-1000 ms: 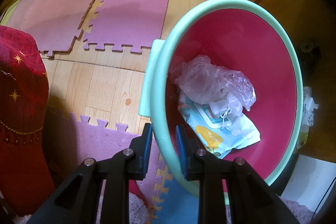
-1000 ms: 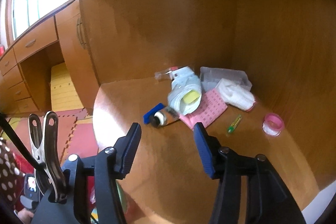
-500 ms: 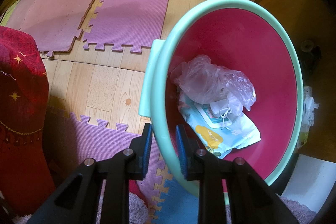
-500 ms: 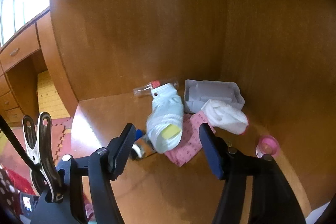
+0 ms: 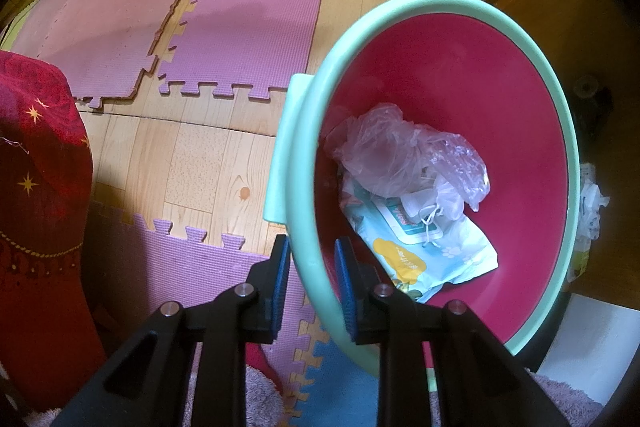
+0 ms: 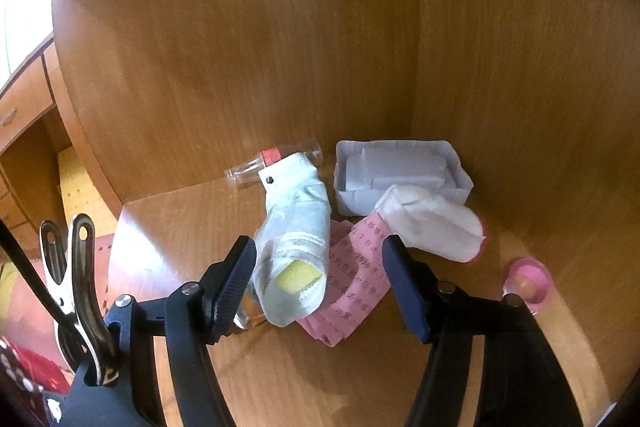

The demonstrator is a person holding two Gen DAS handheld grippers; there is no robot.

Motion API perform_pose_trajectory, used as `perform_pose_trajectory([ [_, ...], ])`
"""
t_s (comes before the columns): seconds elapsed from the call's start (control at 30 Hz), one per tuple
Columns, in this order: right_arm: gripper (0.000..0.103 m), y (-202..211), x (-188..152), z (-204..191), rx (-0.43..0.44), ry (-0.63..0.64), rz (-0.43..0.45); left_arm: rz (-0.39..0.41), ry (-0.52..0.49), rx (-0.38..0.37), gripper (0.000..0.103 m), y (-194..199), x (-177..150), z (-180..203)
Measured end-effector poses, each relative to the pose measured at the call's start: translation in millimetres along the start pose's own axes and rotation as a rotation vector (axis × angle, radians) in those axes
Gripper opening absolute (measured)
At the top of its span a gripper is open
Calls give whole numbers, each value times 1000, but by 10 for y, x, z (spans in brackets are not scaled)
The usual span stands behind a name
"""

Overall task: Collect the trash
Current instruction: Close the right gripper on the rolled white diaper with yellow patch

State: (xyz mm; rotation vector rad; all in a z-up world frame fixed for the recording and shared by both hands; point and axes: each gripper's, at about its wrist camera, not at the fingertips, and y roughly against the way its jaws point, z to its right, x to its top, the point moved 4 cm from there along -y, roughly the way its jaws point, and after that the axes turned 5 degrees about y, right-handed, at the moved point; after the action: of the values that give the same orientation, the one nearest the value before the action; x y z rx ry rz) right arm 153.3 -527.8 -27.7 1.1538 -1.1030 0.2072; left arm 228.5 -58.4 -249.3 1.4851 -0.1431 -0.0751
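Left wrist: left gripper (image 5: 312,283) clamps basin (image 5: 440,3) rim — right gripper (image 6: 320,283) wide around crumpled white wrapper (image 6: 294,247).

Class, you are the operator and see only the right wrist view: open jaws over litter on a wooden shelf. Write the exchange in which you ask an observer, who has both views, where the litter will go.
Operator: Where is the bin?
Observer: The left gripper holds a mint-green plastic basin with a red inside, its jaws clamped on the rim.
Operator: Is anything in it?
Observer: Yes, a crumpled clear plastic bag lies on top of a light blue wet-wipe packet.
Operator: What lies below the basin?
Observer: Purple foam puzzle mats on a pale wood-pattern floor.
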Motion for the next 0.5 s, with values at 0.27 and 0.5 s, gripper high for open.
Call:
perform_pose_trajectory([
  [0.27,53,-79,39,-42,-20,0,-18,0,0,0,24,0,-3,2],
  [0.5,25,-38,73,-89,-16,1,3,-1,0,1,24,-3,9,17],
])
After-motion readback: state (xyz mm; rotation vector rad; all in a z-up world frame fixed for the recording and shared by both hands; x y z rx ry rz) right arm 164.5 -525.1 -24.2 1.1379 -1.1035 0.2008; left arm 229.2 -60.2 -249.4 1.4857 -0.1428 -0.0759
